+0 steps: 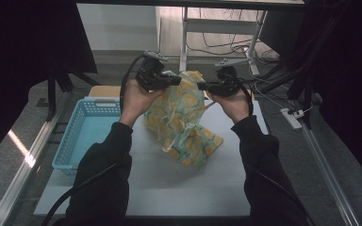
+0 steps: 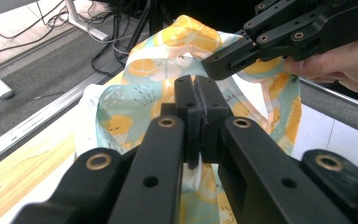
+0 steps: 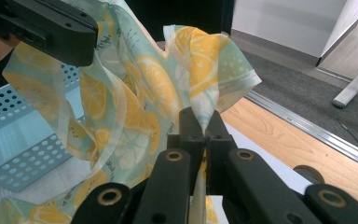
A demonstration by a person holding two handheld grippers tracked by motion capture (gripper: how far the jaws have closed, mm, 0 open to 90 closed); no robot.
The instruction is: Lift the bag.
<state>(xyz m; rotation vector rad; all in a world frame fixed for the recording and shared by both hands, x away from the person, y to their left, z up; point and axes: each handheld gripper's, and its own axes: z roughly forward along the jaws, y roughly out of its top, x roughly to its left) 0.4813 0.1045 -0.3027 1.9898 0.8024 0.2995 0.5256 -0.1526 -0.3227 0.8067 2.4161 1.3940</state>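
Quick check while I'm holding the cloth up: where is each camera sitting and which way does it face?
High view: above your side, looking forward and down on the table; forearms, hands, left gripper, right gripper.
Left gripper view: along its shut jaws toward the cloth, right gripper beyond.
Right gripper view: along its shut jaws toward the cloth, basket behind.
All three views share the cloth.

To my left the basket [image 1: 82, 136] blocks low passes; the cloth [image 1: 184, 122] hangs between my grippers. The near white tabletop [image 1: 169, 183] lies open.
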